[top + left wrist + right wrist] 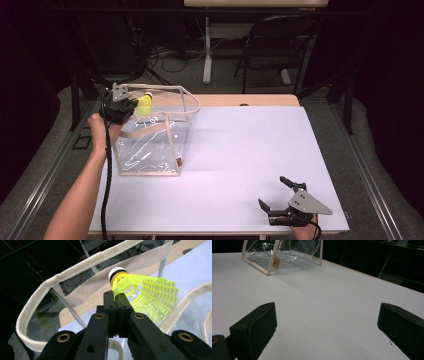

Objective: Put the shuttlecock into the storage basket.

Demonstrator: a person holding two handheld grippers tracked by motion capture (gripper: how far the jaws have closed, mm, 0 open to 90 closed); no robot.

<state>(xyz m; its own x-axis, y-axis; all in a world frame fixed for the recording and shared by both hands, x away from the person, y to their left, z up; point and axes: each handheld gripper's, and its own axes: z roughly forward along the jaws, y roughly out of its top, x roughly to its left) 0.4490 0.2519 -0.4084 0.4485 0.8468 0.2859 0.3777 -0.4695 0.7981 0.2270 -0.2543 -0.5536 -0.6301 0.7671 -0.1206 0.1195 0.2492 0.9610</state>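
Nearest to the person, the right gripper (276, 199) rested low at the near right corner of the white table (240, 150), with its two black jaws spread wide and nothing between them. In the right gripper view those jaws stood far apart over bare white tabletop. Farther off, on the left side of the table, stood a see-through bag (150, 145) with cream cloth edges and a cream strap (its top was open). The left gripper (131, 107) was held up at the bag's open top, at the far left corner. The person's left forearm (82, 195) reached up from the bottom of the high view, and the hand (99, 131) was bent at the wrist. The left gripper's jaws were pinched tight on a yellow shuttlecock (140, 293). It had a netted yellow skirt, a white round tip and a dark band under the tip. The jaws gripped its skirt near the tip, and the skirt fanned out to the right. The shuttlecock sat just over the bag's rim (75, 267).
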